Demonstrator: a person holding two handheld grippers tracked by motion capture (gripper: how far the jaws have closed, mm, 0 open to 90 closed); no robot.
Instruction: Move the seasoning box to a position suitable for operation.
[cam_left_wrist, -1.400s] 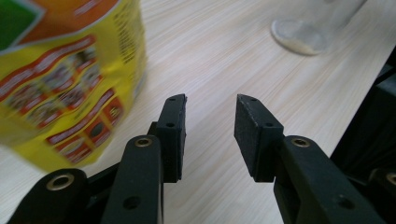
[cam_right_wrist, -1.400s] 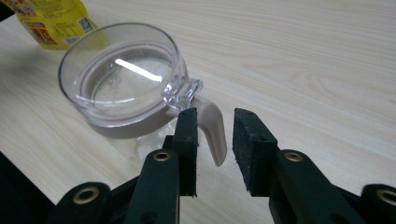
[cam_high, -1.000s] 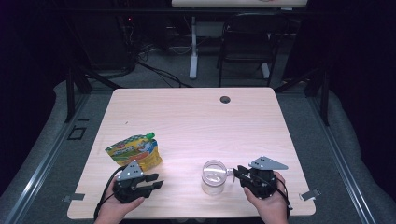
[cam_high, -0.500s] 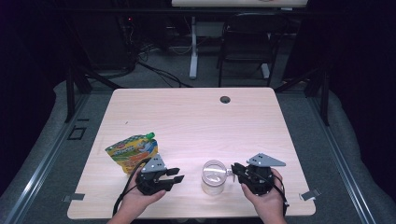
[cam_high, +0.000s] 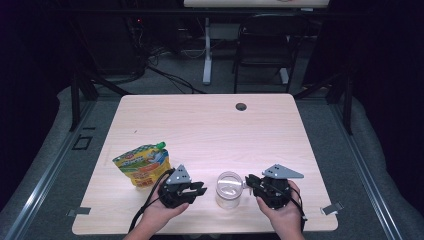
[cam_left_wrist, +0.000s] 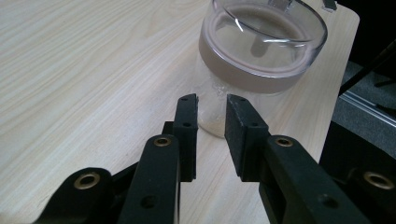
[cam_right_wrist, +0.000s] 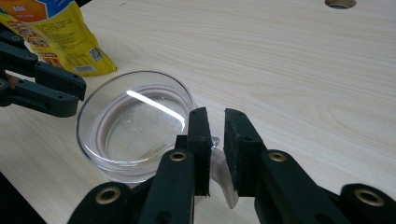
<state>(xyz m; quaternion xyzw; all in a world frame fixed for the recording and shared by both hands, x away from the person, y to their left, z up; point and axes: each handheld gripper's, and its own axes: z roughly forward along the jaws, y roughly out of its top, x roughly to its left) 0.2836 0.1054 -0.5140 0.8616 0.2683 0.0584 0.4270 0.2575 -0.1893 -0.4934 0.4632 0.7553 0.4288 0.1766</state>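
Our right gripper (cam_right_wrist: 215, 128) has its two black jaws squeezed on the little clear handle (cam_right_wrist: 223, 179) of a glass cup (cam_high: 229, 190). We see the handle pinched between the flat black pads, with only a thin gap left between them. Our left gripper (cam_left_wrist: 212, 109) has just been closing its jaws, and nothing is between them. They sit close together with a small gap, and they point at the side of the cup from just beside it, not touching.

We see that the cup is round, see-through and shiny, with a thick smooth rim that catches a bright streak of light. It looks empty and stands upright. Both grippers are made of hard black bars with round brass-ringed holes, and each wears a grey three-cornered plate (cam_high: 282, 172) on top.

We find the cup near the front edge of the table (cam_high: 210, 130), right between our two grippers. A soft yellow pouch (cam_high: 143, 164) with bright pictures and a green cap lies flat to the left, just behind our left gripper.

We work on a pale wooden table, smooth, with rounded corners and a small round hole (cam_high: 241, 106) near the far edge. Grey carpet lies around it. Behind it the room is dark, with a black chair (cam_high: 262, 42) and cables on the floor.
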